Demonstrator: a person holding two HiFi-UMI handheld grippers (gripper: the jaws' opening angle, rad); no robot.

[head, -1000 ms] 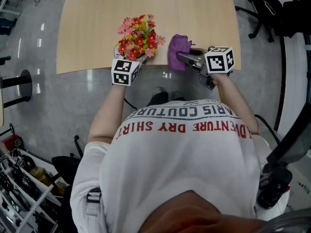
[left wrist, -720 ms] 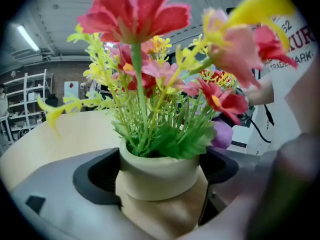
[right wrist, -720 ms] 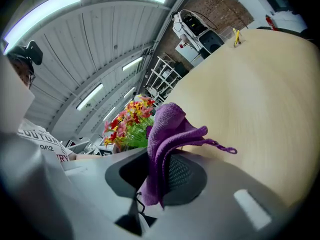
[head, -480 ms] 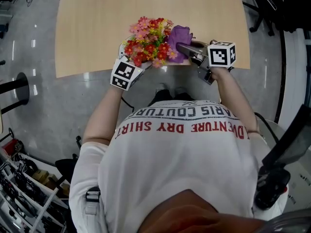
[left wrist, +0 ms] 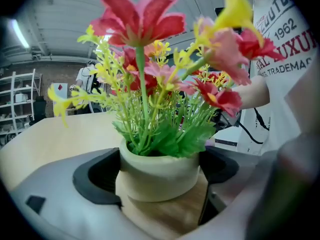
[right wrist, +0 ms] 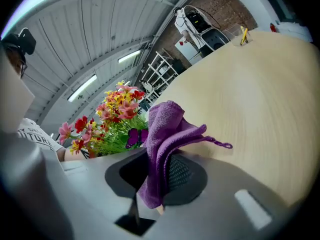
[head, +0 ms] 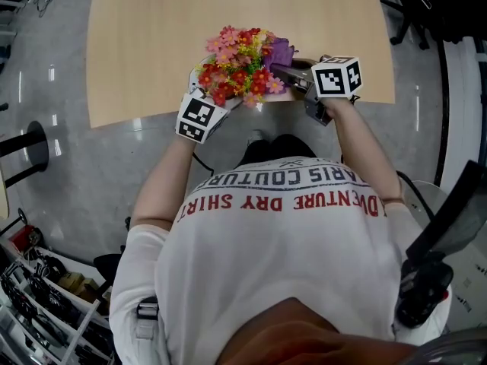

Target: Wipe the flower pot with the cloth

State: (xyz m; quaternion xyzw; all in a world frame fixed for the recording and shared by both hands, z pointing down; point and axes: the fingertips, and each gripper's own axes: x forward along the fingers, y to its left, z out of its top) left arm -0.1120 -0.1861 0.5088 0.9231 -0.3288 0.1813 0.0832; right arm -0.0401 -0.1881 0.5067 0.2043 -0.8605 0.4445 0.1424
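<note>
Purple cloth (right wrist: 162,129) in R gripper (right wrist: 160,176), L gripper (left wrist: 157,173) clamps pot (left wrist: 159,160)

Operator: white short-sleeved T-shirt (head: 281,238), block-cap print in red and dark grey, plus a grey strap (head: 146,311) with a buckle at the shoulder. Left gripper (left wrist: 159,176) and right gripper (right wrist: 159,174) have matte grey shells and black recessed jaw pads, the right one mesh-textured. Left cube (head: 199,117) and right cube (head: 336,77) are white with black square markers.
</note>
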